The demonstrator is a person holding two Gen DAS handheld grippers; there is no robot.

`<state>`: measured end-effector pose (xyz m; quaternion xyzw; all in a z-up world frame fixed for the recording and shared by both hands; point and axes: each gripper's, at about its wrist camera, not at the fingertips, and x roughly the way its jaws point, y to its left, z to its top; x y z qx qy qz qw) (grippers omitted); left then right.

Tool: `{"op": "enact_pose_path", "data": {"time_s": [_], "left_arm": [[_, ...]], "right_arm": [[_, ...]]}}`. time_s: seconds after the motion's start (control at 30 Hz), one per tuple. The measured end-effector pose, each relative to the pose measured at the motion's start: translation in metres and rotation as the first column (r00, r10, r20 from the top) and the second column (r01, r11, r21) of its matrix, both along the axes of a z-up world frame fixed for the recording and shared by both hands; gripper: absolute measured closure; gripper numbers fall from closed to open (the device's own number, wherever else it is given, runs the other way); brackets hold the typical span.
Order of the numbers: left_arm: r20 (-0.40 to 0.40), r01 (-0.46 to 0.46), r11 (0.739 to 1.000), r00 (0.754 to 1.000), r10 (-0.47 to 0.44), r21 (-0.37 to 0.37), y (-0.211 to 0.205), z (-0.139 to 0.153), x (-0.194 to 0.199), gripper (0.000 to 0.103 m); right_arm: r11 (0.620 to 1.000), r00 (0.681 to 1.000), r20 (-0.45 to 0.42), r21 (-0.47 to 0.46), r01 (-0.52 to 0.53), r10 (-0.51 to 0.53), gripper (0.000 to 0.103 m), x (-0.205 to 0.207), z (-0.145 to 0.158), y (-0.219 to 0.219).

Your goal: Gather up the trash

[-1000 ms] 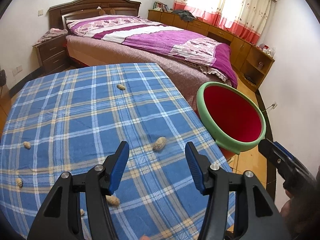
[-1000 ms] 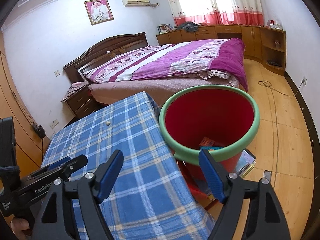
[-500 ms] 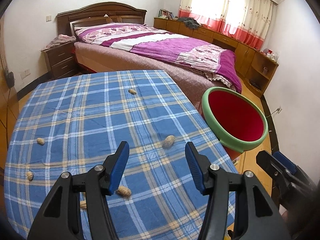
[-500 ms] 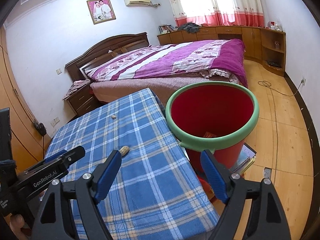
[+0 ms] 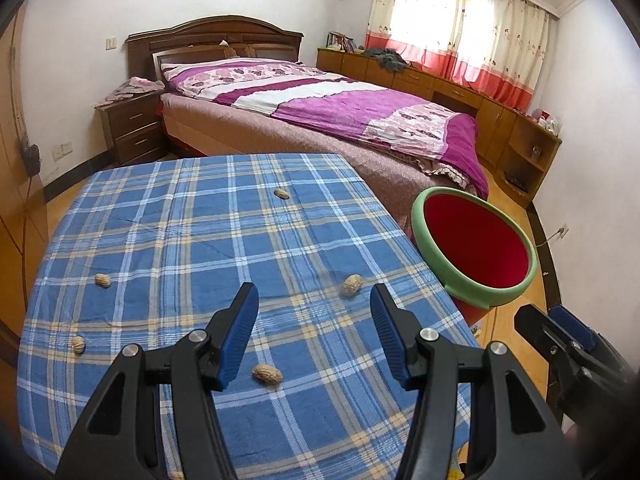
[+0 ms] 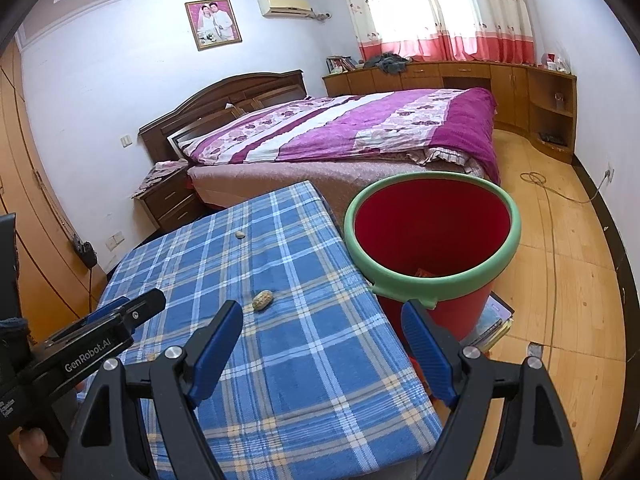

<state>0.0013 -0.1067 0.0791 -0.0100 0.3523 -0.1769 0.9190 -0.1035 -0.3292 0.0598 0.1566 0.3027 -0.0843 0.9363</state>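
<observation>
Several peanut shells lie on the blue plaid tablecloth (image 5: 192,248): one near the right edge (image 5: 351,284), one just below my left gripper (image 5: 267,374), one far (image 5: 281,194), two at the left (image 5: 103,280). A red bin with a green rim (image 5: 436,264) stands off the table's right side. My left gripper (image 5: 314,332) is open and empty above the table. My right gripper (image 6: 322,344) is open and empty over the table's right edge, with the bin (image 6: 496,272) ahead and the nearest shell (image 6: 262,299) to its left.
A bed with a purple cover (image 5: 340,112) stands behind the table. A nightstand (image 5: 132,128) is at the far left. Books lie on the wooden floor by the bin (image 6: 496,320). A cable (image 6: 552,200) runs along the floor. Some trash lies inside the bin (image 6: 424,273).
Both grippers have pulled back and risen, so more of the table and more shells show. Both stay open and empty.
</observation>
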Motion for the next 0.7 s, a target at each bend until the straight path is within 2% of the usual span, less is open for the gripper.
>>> {"op": "enact_pose_path", "data": {"time_s": [0.7], "left_arm": [[0.016,-0.013,1.0,1.0,0.013,-0.01,0.0071,0.0053,-0.0062,0.045]], "right_arm": [[1.0,1.0,0.007,-0.005,-0.004,0.004,0.019,-0.0033,0.0038,0.0045]]}}
